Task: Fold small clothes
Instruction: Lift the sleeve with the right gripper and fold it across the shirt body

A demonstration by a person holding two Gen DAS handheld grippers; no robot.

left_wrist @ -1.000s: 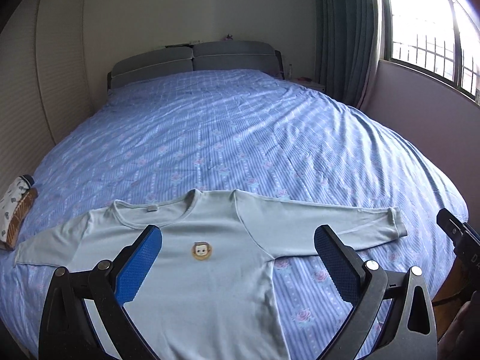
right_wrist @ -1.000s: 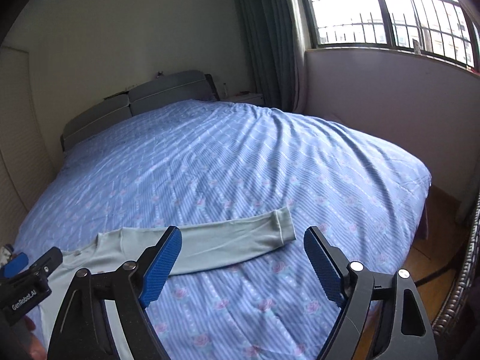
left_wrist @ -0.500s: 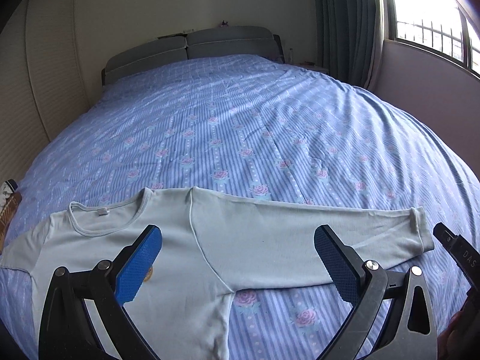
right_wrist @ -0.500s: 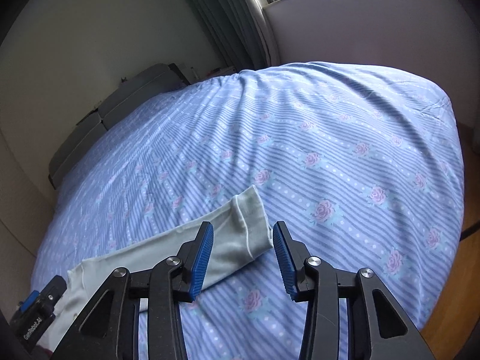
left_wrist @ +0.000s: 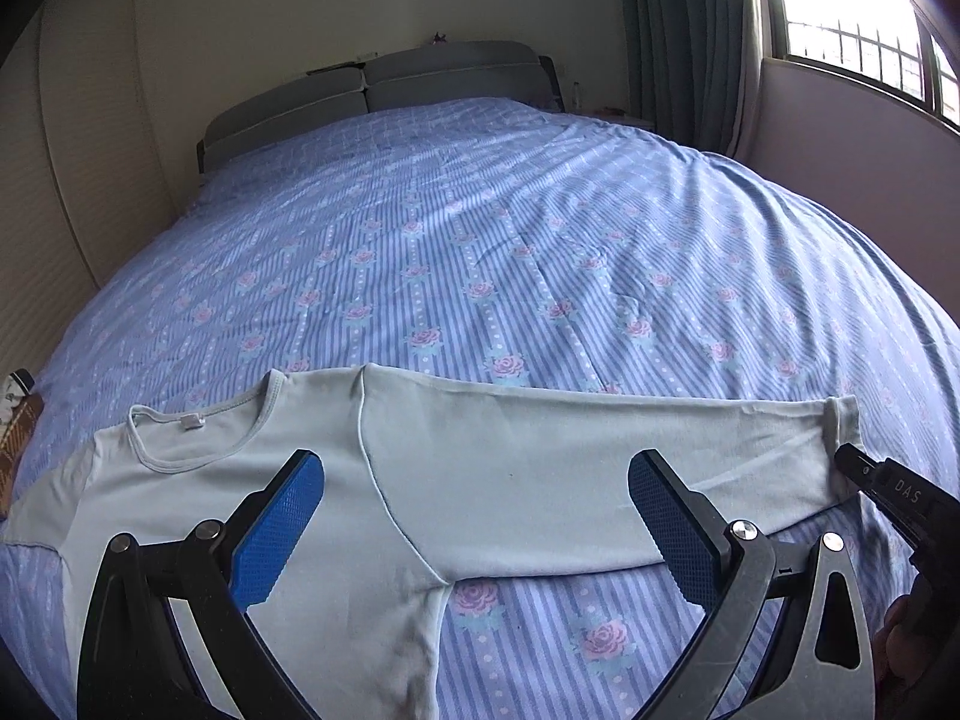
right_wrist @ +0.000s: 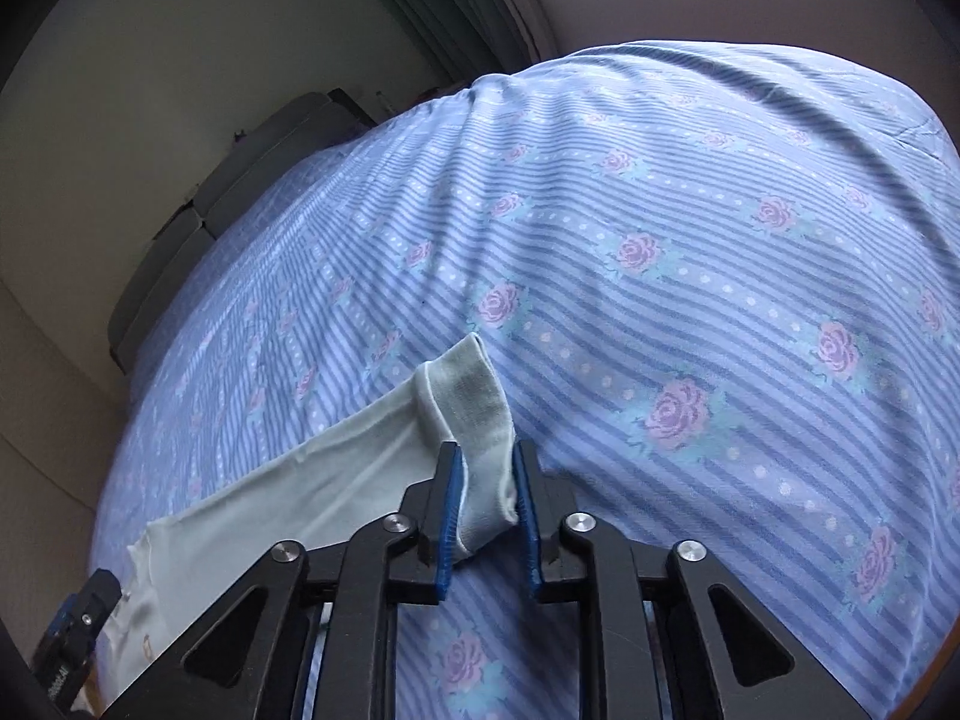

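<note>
A pale green long-sleeved child's shirt lies flat on the bed, neck to the left, its right sleeve stretched out to the right. My left gripper is open and hovers over the shoulder and armpit, holding nothing. My right gripper is shut on the sleeve cuff, which bunches between the blue pads. The right gripper also shows in the left wrist view at the cuff.
The bed has a blue striped cover with pink roses. A grey headboard stands at the far end. A window and curtain are on the right. A patterned item lies at the bed's left edge.
My right gripper moved down onto the sleeve cuff and closed on it. My left gripper shifted right along the shirt toward the sleeve and stayed open.
</note>
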